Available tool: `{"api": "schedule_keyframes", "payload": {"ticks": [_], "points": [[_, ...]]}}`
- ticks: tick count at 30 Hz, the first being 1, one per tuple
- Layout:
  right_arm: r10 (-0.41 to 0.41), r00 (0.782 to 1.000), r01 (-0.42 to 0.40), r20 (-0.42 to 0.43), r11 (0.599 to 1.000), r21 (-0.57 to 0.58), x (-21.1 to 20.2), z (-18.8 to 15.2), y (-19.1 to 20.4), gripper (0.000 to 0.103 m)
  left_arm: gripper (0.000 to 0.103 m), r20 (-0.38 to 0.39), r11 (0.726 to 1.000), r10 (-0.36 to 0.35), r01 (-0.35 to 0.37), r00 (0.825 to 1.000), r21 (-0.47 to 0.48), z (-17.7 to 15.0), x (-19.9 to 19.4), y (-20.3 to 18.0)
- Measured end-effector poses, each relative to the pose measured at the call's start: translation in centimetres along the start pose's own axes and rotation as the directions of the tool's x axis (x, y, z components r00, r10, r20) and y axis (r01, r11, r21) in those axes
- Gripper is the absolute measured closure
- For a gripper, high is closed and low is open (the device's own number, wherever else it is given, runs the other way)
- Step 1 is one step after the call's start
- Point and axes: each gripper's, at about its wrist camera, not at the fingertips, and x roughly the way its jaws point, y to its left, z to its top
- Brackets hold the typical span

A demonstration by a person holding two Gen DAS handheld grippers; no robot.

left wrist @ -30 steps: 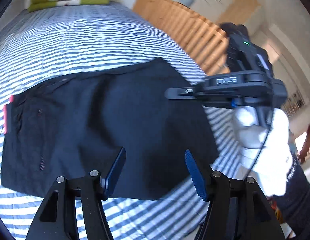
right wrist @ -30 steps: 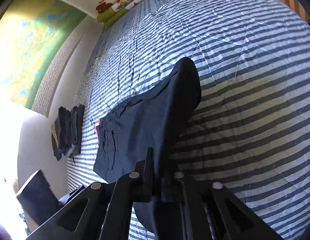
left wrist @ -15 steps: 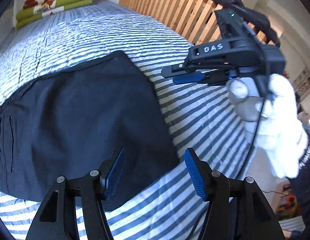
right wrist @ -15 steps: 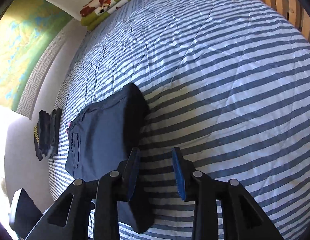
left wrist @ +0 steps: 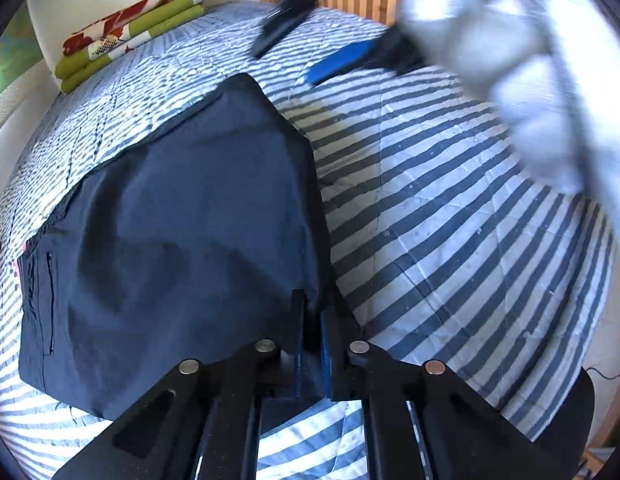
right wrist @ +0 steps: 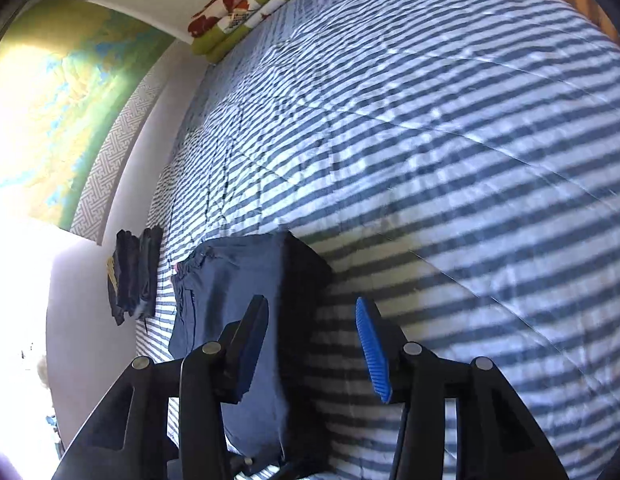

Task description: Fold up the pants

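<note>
Now: folded pants pinched at one corner

Left claw [left wrist: 310, 340] pinches the near right corner of the dark folded pants [left wrist: 182, 240] lying on the striped bed [left wrist: 450, 240]; right claw [right wrist: 314, 344] hangs spread above the pants' edge; folded blankets [left wrist: 126, 36] sit at the far end.

The left gripper [left wrist: 312, 334] sits at the bottom middle of its own view, its two fingers squeezed close together on the near corner of the pants [left wrist: 182, 232]. The right gripper [right wrist: 312, 350] sits low in its view with its fingers wide apart, holding nothing. A white-gloved hand [left wrist: 522, 80] shows blurry at the upper right of the left view.
</note>
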Motion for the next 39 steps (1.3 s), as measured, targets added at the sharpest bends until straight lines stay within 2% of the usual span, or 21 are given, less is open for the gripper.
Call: {"api": "schedule_keyframes", "payload": {"ticks": [2, 6, 8, 9, 12, 16, 18, 21, 25, 27, 31, 34, 36, 37, 39], "points": [[0.009, 0.999, -0.010, -0.038, 1.000, -0.008, 2.0, 0.8, 0.9, 0.060, 0.098, 0.007, 1.000, -0.013, 0.013, 1.000, -0.007, -0.1, -0.6, 0.5], [-0.028, 0.997, 0.025, -0.076, 0.999, -0.040, 5.1, 1.8, 2.4, 0.061, 0.099, 0.010, 0.998, -0.051, 0.051, 0.999, -0.039, -0.1, -1.4, 1.9], [-0.073, 0.995, 0.069, -0.072, 0.996, -0.060, 5.6, 1.8, 3.5, 0.090, 0.099, 0.019, 0.994, -0.088, 0.089, 0.996, -0.068, -0.1, -2.5, 3.2], [-0.065, 0.995, 0.061, -0.069, 0.996, -0.066, 5.4, 1.8, 4.1, 0.094, 0.099, 0.033, 0.991, -0.103, 0.105, 0.994, -0.082, -0.2, -3.4, 3.8], [-0.046, 0.998, 0.042, -0.033, 0.994, -0.102, 3.9, 1.8, 6.8, 0.097, 0.099, 0.090, 0.989, -0.102, 0.111, 0.991, -0.096, -0.9, -7.9, 7.0], [0.011, 0.999, -0.005, 0.034, 0.987, -0.164, 1.6, 1.8, 13.9, 0.098, 0.099, 0.180, 0.976, -0.080, 0.114, 0.980, -0.185, -1.4, -15.2, 13.7], [0.054, 0.993, -0.031, 0.106, 0.977, -0.212, -0.3, 1.5, 19.1, 0.098, 0.099, 0.232, 0.965, -0.077, 0.131, 0.970, -0.225, -1.4, -19.6, 17.1], [0.080, 0.979, -0.026, 0.187, 0.961, -0.276, -3.1, 0.8, 25.9, 0.098, 0.099, 0.302, 0.967, -0.033, 0.107, 0.953, -0.230, -1.5, -25.7, 19.7], [0.078, 0.959, 0.009, 0.273, 0.953, -0.302, -7.7, -0.6, 31.8, 0.098, 0.099, 0.371, 0.973, -0.061, 0.138, 0.927, -0.185, -1.3, -31.6, 20.2], [0.059, 0.950, 0.040, 0.308, 0.951, -0.305, -10.2, -1.3, 33.9, 0.098, 0.099, 0.418, 0.975, -0.085, 0.161, 0.905, -0.151, -1.4, -34.2, 20.1], [0.015, 0.937, 0.116, 0.350, 0.929, -0.351, -13.0, -2.5, 39.0, 0.098, 0.100, 0.476, 0.964, -0.113, 0.213, 0.872, -0.162, -2.9, -38.1, 22.1], [-0.022, 0.937, 0.174, 0.347, 0.894, -0.413, -10.7, -3.2, 43.4, 0.098, 0.100, 0.494, 0.956, -0.077, 0.205, 0.866, -0.211, -5.2, -39.6, 25.9], [-0.039, 0.951, 0.181, 0.308, 0.874, -0.450, -6.4, -3.3, 46.4, 0.098, 0.100, 0.498, 0.940, -0.037, 0.199, 0.867, -0.276, -7.4, -39.8, 29.7], [-0.042, 0.962, 0.171, 0.271, 0.865, -0.472, -3.0, -3.2, 47.9, 0.098, 0.100, 0.496, 0.931, -0.003, 0.184, 0.868, -0.316, -8.7, -40.0, 31.7], [-0.036, 0.978, 0.137, 0.207, 0.857, -0.497, 2.6, -3.1, 50.0, 0.098, 0.100, 0.473, 0.905, 0.061, 0.151, 0.879, -0.398, -11.3, -39.6, 36.0]]}}
